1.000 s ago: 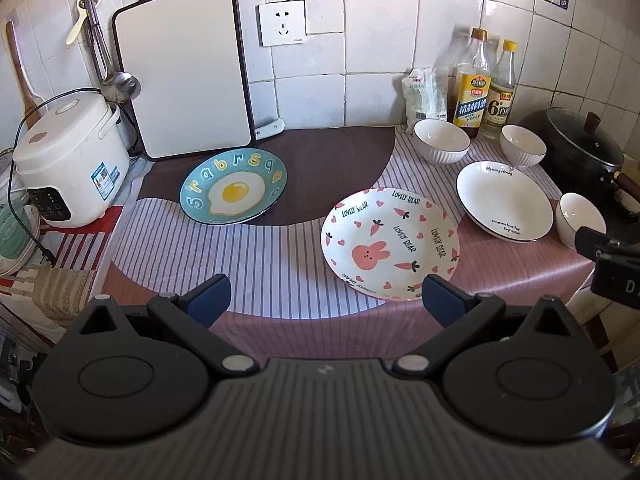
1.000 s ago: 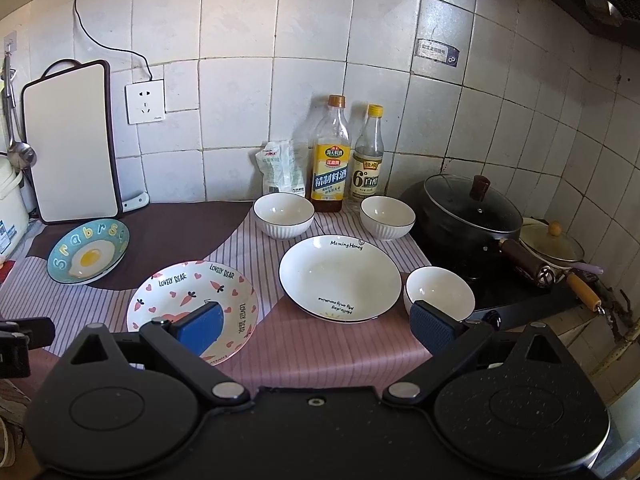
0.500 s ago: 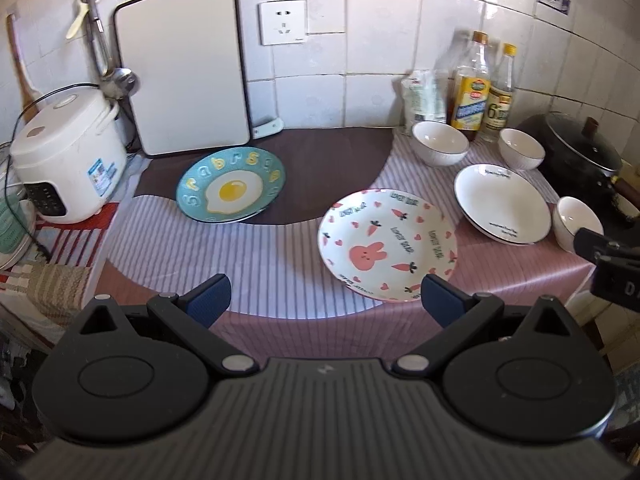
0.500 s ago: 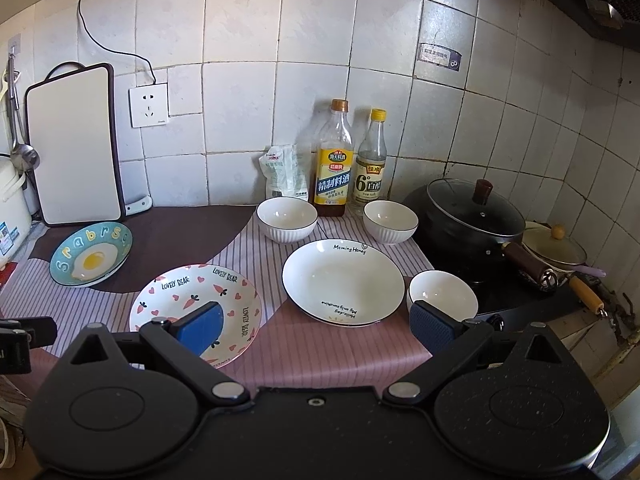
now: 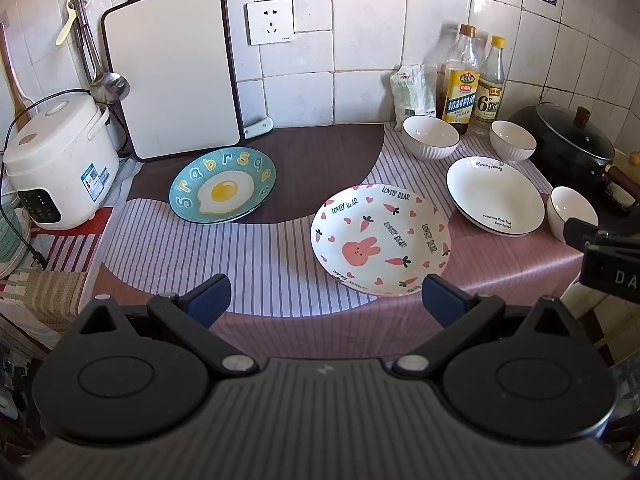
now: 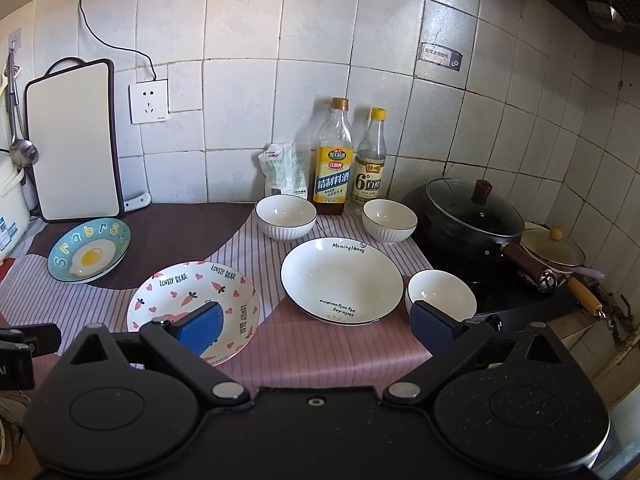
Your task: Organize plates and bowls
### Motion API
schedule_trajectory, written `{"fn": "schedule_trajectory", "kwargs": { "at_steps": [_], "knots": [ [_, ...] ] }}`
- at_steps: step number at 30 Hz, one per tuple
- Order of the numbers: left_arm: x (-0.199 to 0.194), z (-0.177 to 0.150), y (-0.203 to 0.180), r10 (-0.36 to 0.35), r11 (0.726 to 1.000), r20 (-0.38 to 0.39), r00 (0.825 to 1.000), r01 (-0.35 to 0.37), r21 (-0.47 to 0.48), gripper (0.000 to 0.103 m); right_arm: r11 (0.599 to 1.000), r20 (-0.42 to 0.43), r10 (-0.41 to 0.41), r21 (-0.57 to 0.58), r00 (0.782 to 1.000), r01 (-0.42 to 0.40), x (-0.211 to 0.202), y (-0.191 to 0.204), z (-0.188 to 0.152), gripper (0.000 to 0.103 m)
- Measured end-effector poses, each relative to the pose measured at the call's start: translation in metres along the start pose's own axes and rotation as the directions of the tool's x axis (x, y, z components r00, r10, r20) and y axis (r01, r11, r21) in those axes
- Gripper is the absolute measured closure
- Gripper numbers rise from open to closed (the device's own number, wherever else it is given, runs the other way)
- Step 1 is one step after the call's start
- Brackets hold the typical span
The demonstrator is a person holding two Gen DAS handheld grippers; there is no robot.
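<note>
We see left gripper (image 5: pixel 325 298) wide open, empty, near bunny plate (image 5: pixel 380 239); right gripper (image 6: pixel 316 326) wide open, empty, near white plate (image 6: pixel 341 279).

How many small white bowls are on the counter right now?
3: one bowl before the brown-capped bottle, one bowl beside the black pot, one bowl nearest, right of the white plate.

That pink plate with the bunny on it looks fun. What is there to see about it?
The bunny plate is a round, shallow dish that looks like glazed ceramic, white with a pink rabbit in the middle, orange carrots, small pink hearts and the words LOVELY BEAR repeated around it. It is empty and lies flat, right way up, on the striped cloth near the counter's front edge, between the blue egg plate and the plain white plate. Nothing touches it but the cloth; neither gripper holds it.
</note>
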State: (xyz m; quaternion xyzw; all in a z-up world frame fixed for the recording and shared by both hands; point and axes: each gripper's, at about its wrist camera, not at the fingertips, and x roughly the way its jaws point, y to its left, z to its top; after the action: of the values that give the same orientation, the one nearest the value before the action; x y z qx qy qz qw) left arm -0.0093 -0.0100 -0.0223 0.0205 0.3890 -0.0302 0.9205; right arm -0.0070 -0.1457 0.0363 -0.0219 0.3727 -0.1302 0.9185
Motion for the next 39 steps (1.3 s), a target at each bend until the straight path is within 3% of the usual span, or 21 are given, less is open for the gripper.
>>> {"fn": "schedule_trajectory", "kwargs": {
  "at_steps": [8,12,17,21,25,29,33,39],
  "knots": [
    [0.003,0.005,0.006,-0.034,0.999,-0.03,0.999,0.034,-0.026,0.0,1.0,-0.014,0.006,0.012,1.0,-0.006,0.002,-0.001,0.0,0.002],
    [0.01,0.0,0.016,-0.081,0.995,0.006,0.997,0.081,-0.061,0.0,0.997,0.035,0.016,0.074,0.999,-0.019,0.004,-0.007,-0.003,0.002],
    [0.031,0.001,0.022,-0.074,0.997,0.038,0.997,0.075,-0.027,0.0,0.985,0.091,0.086,0.14,0.992,-0.098,0.022,-0.013,-0.015,0.002],
    [0.058,0.01,0.029,-0.062,0.997,0.014,0.998,0.063,-0.033,0.0,0.994,0.103,0.054,0.093,0.993,-0.064,0.048,-0.001,-0.021,0.001],
    [0.097,0.014,0.039,-0.083,0.993,-0.047,0.995,0.079,-0.091,0.003,0.993,0.115,0.112,0.033,0.987,-0.116,0.072,0.01,-0.026,0.001],
    [0.136,0.009,0.046,-0.106,0.989,-0.095,0.99,0.095,-0.112,0.005,0.987,0.071,0.16,0.02,0.985,-0.162,0.105,0.019,-0.03,0.001],
    [0.168,0.006,0.05,-0.093,0.991,-0.111,0.989,0.081,-0.108,0.005,0.97,0.004,0.237,0.058,0.972,-0.236,0.137,0.024,-0.037,0.002],
    [0.214,0.007,0.056,-0.088,0.981,-0.152,0.984,0.06,-0.182,0.005,0.945,-0.068,0.315,0.115,0.947,-0.306,0.184,0.033,-0.05,0.003]
  ]
}}
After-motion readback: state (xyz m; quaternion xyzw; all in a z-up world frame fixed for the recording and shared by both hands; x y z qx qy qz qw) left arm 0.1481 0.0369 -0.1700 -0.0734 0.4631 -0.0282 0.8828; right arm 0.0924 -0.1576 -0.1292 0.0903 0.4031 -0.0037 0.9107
